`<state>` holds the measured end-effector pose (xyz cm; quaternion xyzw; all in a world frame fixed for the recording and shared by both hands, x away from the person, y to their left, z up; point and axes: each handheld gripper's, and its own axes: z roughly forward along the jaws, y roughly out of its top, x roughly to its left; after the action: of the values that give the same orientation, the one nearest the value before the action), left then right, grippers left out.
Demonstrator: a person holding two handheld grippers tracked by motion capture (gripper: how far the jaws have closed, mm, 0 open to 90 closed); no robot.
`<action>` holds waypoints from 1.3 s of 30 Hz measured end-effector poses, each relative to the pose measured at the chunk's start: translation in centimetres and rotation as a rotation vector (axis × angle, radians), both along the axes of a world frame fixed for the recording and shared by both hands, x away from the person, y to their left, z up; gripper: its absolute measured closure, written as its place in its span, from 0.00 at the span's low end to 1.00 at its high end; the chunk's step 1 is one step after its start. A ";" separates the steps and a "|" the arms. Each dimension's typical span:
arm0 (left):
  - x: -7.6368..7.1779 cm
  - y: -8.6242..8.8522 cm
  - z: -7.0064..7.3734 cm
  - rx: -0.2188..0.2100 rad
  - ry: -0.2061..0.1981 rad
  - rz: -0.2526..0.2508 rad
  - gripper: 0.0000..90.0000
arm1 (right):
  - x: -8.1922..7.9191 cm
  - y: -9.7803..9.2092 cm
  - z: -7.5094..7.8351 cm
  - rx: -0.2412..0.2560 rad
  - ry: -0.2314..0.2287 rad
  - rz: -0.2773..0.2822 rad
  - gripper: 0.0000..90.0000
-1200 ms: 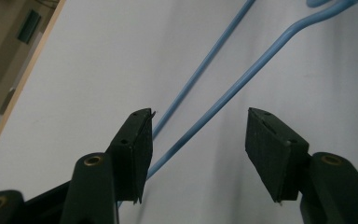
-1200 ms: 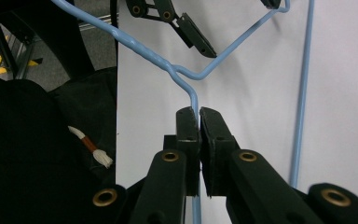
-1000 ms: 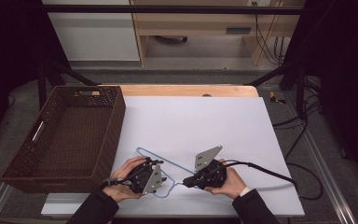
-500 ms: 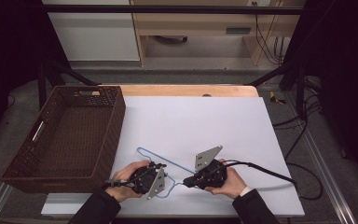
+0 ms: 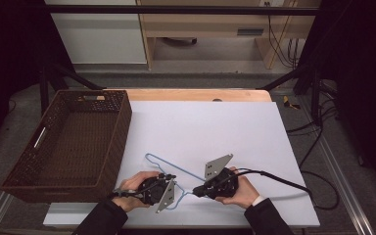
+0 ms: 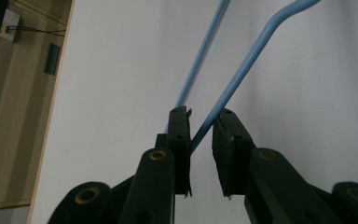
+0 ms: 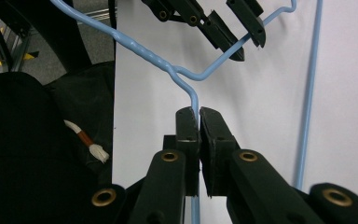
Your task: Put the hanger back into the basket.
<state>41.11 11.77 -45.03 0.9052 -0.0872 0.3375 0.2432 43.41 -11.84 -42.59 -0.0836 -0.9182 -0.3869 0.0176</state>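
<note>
A light blue wire hanger (image 5: pixel 152 156) lies flat on the white table (image 5: pixel 215 127) near its front edge. My right gripper (image 5: pixel 196 191) is shut on the hanger's wire (image 7: pixel 140 49) just below the twisted neck; in the right gripper view its own jaws (image 7: pixel 198 114) pinch the wire. My left gripper (image 5: pixel 175 187) stands open with one hanger wire (image 6: pixel 242 74) running through the gap between its jaws (image 6: pixel 201 122), close to the left pad. That same gripper (image 7: pixel 247 49) shows in the right gripper view, its jaws spread either side of the wire. A hand holds each gripper.
A dark brown woven basket (image 5: pixel 122 132) stands on the table's left side, with nothing visible in it. The right gripper's black cable (image 5: pixel 284 178) trails off the right edge. A wooden strip (image 5: pixel 196 94) runs along the far edge, with shelving beyond.
My left gripper has shifted a little to the right, onto the hanger wire. The right gripper and the hanger have stayed put.
</note>
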 end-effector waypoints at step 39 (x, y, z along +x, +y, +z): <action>-0.4 -2.8 4.5 0.084 -0.101 0.074 0.98 | 0.3 -7.5 4.3 0.275 -0.219 -0.410 0.34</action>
<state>40.68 8.94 -40.54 0.8991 -0.0797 0.3874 0.1877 43.76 -19.35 -38.26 -0.2222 -0.8172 -0.5103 -0.1496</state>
